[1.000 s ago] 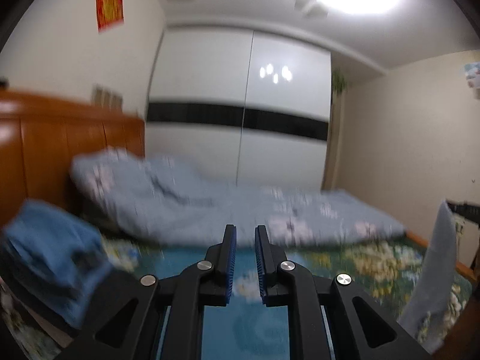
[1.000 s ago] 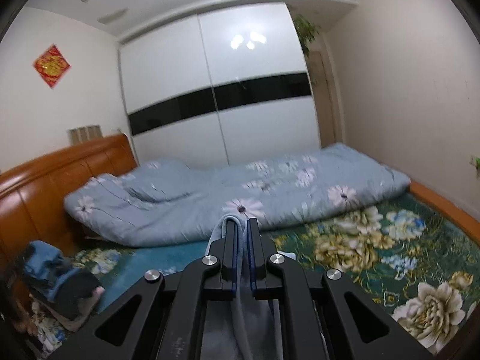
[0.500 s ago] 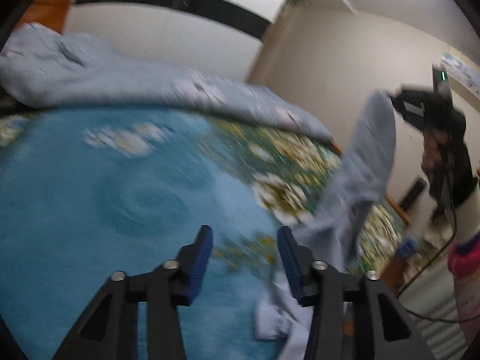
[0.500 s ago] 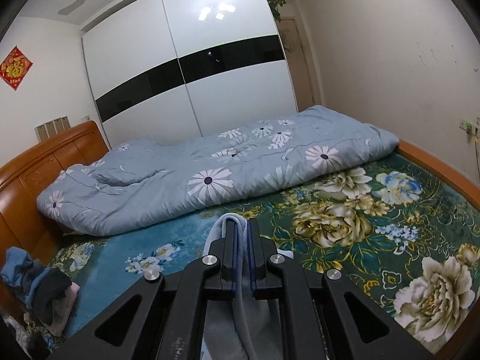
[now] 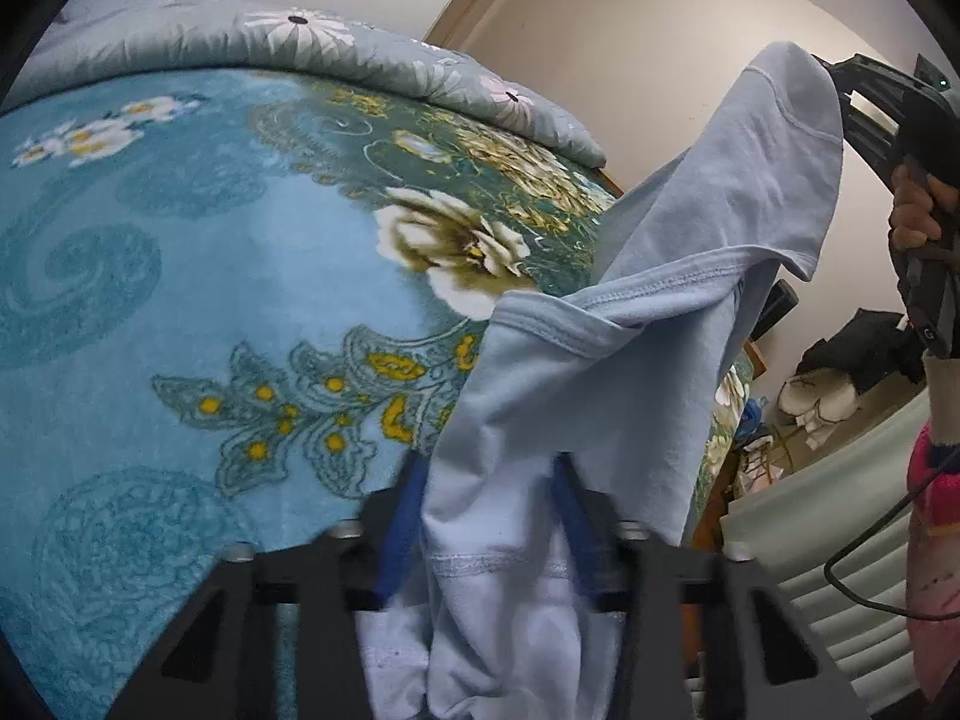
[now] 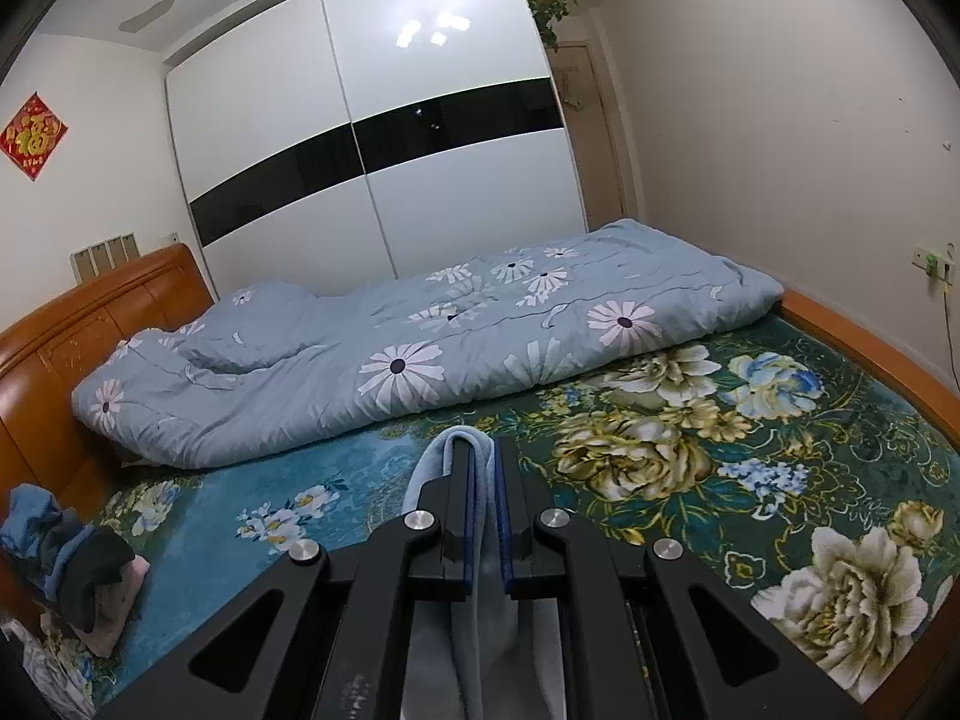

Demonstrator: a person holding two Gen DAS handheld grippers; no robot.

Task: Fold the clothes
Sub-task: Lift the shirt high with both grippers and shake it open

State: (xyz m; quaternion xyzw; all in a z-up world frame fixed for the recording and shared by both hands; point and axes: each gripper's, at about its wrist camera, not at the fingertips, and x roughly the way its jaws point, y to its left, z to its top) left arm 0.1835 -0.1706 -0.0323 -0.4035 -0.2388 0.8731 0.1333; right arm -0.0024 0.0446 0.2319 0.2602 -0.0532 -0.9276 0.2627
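A: What's the biggest thing ahead of the claws?
B: The bed [image 6: 750,480], with its floral blanket, spreads below and beyond both claws. A rolled grey-blue quilt [image 6: 420,348] lies along its far side, well past the right claw's tips. A heap of clothes [image 6: 66,552] sits far left of that claw, by the headboard.

A: And the shirt?
B: The pale blue shirt [image 5: 690,276] hangs stretched between the two claws. In the left wrist view its upper end rises up and right to the right claw [image 5: 840,84], and its lower end drops between the left claw's fingers.

A: How does the right claw [image 6: 487,462] stand?
B: Clamped tight on a fold of the shirt [image 6: 444,456], which pokes out just past the tips and trails back under the claw.

A: The left claw [image 5: 489,498]?
B: Its jaws are closing with shirt cloth between the blue pads [image 5: 402,516]; whether they press on it yet, I can't tell.
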